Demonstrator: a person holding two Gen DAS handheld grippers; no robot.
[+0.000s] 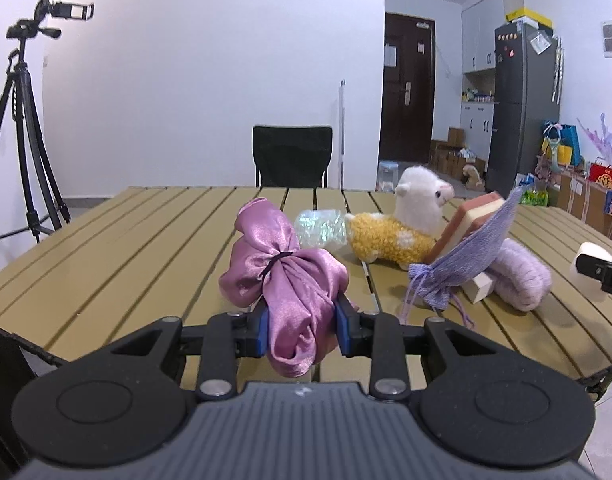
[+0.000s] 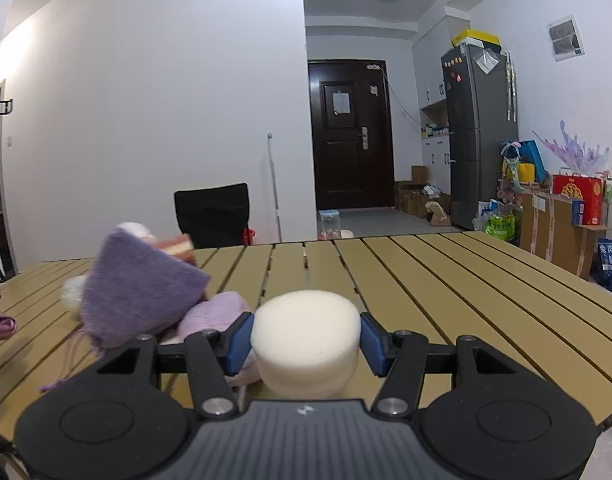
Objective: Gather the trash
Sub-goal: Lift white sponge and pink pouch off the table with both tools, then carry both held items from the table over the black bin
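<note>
My left gripper (image 1: 302, 326) is shut on a shiny pink satin pouch (image 1: 284, 276) tied with a dark band, held just above the slatted table (image 1: 126, 240). My right gripper (image 2: 306, 338) is shut on a white round foam puck (image 2: 307, 340), its blue pads pressing both sides; the puck and that gripper's tip also show at the right edge of the left wrist view as a white puck (image 1: 589, 258). A crumpled clear plastic wrapper (image 1: 319, 227) lies behind the pouch, against a plush alpaca (image 1: 401, 224).
A lilac knit pouch (image 1: 461, 258) leans on a pink-and-cream sponge block (image 1: 471, 216) and a fuzzy lilac roll (image 1: 523, 276). A black chair (image 1: 292, 156) stands beyond the far table edge. A tripod (image 1: 22, 120) is at left; boxes and a fridge (image 1: 521, 108) at right.
</note>
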